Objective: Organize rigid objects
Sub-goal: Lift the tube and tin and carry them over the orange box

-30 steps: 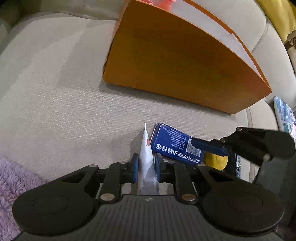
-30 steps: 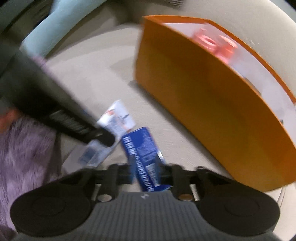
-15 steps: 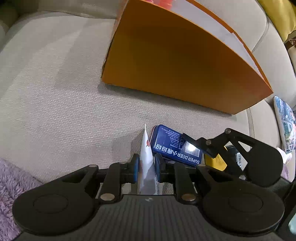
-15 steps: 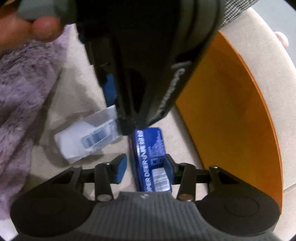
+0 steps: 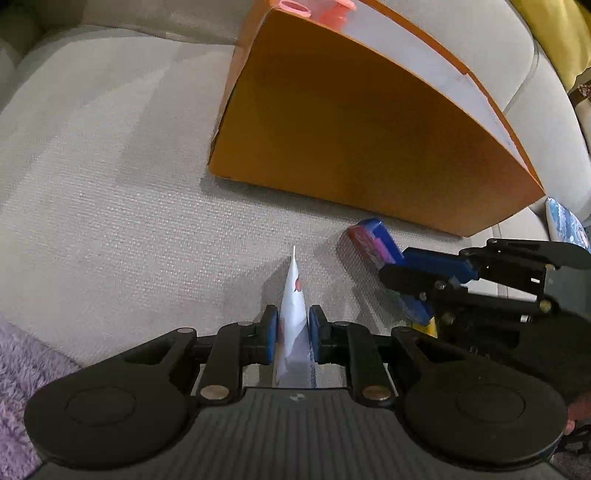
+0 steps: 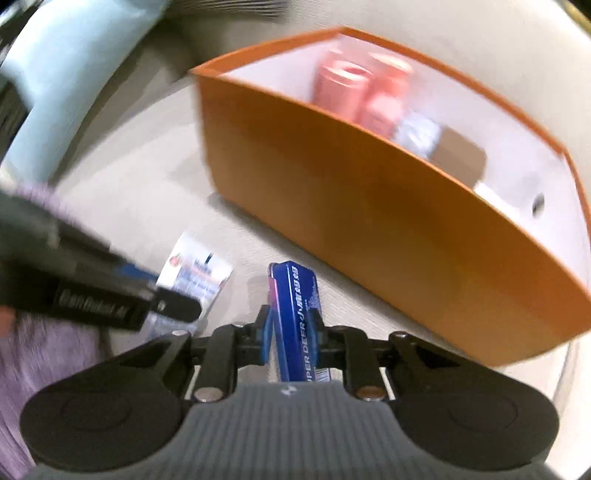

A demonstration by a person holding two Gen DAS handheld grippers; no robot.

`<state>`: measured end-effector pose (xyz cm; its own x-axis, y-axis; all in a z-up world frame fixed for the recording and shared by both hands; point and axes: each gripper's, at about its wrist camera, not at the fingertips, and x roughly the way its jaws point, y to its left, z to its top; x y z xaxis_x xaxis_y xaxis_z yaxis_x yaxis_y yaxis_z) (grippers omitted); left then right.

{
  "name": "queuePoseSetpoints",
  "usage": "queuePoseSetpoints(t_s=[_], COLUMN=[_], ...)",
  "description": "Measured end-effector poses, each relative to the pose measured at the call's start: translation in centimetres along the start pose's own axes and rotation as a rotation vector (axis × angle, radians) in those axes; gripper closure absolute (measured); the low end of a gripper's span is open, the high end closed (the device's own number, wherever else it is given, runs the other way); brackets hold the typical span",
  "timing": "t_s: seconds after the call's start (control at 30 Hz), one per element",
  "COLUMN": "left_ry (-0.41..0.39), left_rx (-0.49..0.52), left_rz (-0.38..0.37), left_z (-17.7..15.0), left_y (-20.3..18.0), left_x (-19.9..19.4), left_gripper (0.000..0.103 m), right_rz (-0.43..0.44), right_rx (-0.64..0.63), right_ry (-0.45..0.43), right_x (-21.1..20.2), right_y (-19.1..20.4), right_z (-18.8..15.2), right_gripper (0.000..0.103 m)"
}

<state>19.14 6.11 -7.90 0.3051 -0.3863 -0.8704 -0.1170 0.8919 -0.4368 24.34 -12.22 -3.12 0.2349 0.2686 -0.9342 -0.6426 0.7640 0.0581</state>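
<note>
Left wrist view first: left gripper [image 5: 291,328] clamped on a thin white packet [image 5: 293,295], edge up between the blue pads [image 5: 270,328], low over the beige sofa cushion [image 5: 110,184]. Further right, orange box [image 5: 369,129] standing on the cushion, open top, something pink [image 5: 332,7] poking above its rim. Right again, right gripper [image 5: 402,275] reaching in from the side with a blue box [image 5: 373,240] between its fingers, just in front of the orange wall.

Right wrist view, blurred: at left, purple fleece [image 6: 48,354] and the left gripper [image 6: 173,308] over the white packet [image 6: 195,273]. At centre, right gripper [image 6: 290,325] closing on the blue box [image 6: 295,295], jaws nearly together with the "SUPER DEER" carton standing on edge between the pads. At right, orange box [image 6: 351,221] with pink cylinders [image 6: 362,92] and a brown carton [image 6: 458,158] already inside against its white lining.

Step in hand, by judgement: pickup, both items gripped and not yet boxed. Next move calls for lifting clear of the near wall, carrying over the rim and lowering into free space at the right end. Best one hand at a time to avoid the tools crossing; thin packet likely to flex or slip if swung fast.
</note>
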Motion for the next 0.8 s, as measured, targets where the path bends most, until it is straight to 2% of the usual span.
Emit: queuePoseSetpoints(t_s=[0.1, 0.17, 0.3, 0.47, 0.63, 0.8], left_ry=[-0.007, -0.013, -0.074, -0.182, -0.279, -0.356], left_rx=[0.002, 0.003, 0.019, 0.067, 0.14, 0.229], left_rz=[0.012, 0.008, -0.038, -0.124, -0.161, -0.203], left_z=[0.2, 0.3, -0.5, -1.2, -0.8, 2.4], left_y=[-0.2, -0.3, 0.0, -0.4, -2.4, -5.4], left_x=[0.2, 0.3, -0.9, -4.5, -8.6, -13.0], left_gripper=[0.083, 0.084, 0.085, 0.086, 0.086, 0.086], right_rz=[-0.045, -0.058, -0.016, 0.038, 0.053, 0.048], right_rx=[-0.003, 0.005, 0.074, 0.168, 0.204, 0.234], right_ry=[0.011, 0.01, -0.033, -0.114, -0.213, -0.308], right_x=[0.7, 0.5, -0.9, -3.4, -7.8, -11.9], right_y=[0.0, 1.4, 0.7, 0.1, 0.1, -1.2], right_z=[0.0, -0.9, -1.8, -1.3, -1.1, 1.3], right_gripper=[0.084, 0.088, 0.09, 0.09, 0.09, 0.09])
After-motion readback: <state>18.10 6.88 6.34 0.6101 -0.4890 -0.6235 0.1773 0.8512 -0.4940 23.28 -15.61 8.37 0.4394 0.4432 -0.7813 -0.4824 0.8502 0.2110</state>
